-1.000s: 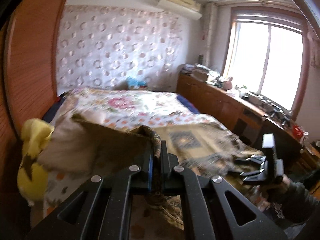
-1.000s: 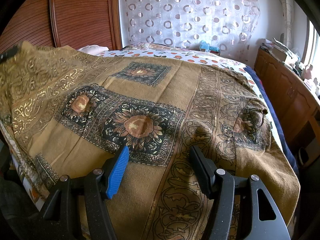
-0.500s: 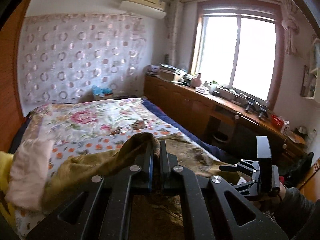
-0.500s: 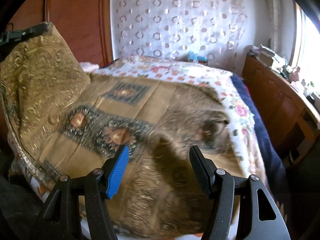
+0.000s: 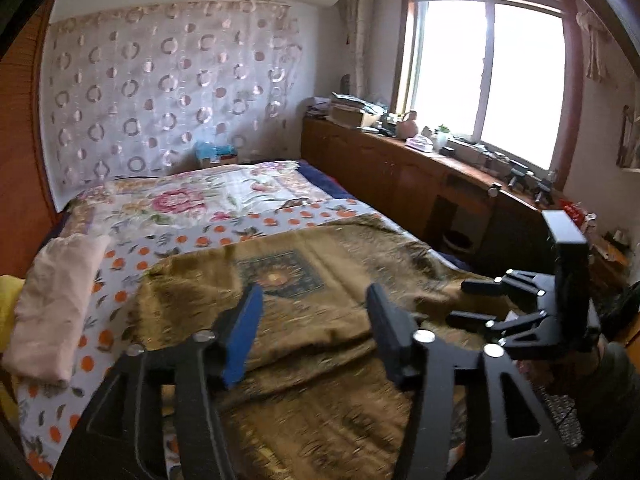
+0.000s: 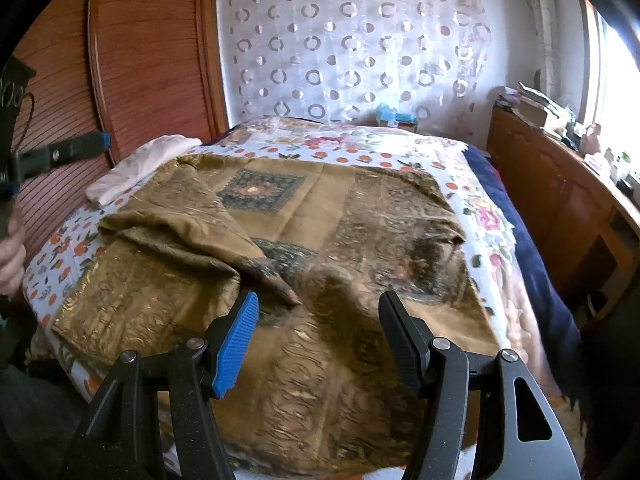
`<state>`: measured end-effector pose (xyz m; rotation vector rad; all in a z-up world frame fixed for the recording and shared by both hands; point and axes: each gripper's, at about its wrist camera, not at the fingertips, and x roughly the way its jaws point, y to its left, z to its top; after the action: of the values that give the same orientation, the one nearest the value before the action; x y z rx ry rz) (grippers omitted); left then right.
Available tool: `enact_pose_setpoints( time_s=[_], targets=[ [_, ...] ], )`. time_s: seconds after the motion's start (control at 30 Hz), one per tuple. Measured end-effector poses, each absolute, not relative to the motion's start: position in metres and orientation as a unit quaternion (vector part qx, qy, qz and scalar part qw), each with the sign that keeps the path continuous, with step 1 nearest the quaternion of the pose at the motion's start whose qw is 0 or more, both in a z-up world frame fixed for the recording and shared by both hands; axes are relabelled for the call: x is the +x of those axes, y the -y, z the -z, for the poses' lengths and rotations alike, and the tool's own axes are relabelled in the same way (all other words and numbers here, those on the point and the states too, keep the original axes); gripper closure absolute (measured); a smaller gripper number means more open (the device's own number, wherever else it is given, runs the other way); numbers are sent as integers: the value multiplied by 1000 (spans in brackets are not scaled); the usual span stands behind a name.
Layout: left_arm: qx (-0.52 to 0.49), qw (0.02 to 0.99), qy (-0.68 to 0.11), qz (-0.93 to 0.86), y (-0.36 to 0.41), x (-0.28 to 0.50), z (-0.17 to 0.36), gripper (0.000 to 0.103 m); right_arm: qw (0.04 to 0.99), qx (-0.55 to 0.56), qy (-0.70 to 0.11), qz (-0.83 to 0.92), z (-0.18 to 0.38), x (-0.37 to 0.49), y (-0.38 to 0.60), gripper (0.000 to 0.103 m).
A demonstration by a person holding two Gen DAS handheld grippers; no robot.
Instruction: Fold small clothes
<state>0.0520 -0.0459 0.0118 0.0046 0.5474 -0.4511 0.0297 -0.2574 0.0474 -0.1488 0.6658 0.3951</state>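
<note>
A brown and gold patterned cloth [image 6: 320,216] lies spread on the bed, its left corner folded over onto the middle [image 6: 188,220]. It also shows in the left wrist view [image 5: 320,280]. My left gripper [image 5: 314,320] is open and empty above the cloth's near left part. It shows at the left edge of the right wrist view [image 6: 64,152]. My right gripper [image 6: 318,332] is open and empty above the cloth's near edge. It also shows at the right of the left wrist view [image 5: 480,300].
The bed has a floral and orange-dotted sheet [image 5: 224,200]. A folded pale pink garment [image 5: 56,300] lies at its left side. A wooden wardrobe [image 6: 140,60] stands left, a long cluttered wooden cabinet [image 5: 420,168] right under the window.
My left gripper has opened and let go of the cloth's corner, which now lies folded over on the cloth. The right gripper has stayed open.
</note>
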Motion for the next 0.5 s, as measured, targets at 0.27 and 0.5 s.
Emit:
enact_pose_setpoints(
  time_s=[0.27, 0.5],
  targets=[
    [-2, 945, -269, 188, 21, 43, 3, 30, 910, -92, -332, -229, -42, 51, 236, 38],
    [3, 948, -270, 167, 7, 40, 11, 30, 889, -121, -360, -257, -26, 78, 208, 38]
  ],
)
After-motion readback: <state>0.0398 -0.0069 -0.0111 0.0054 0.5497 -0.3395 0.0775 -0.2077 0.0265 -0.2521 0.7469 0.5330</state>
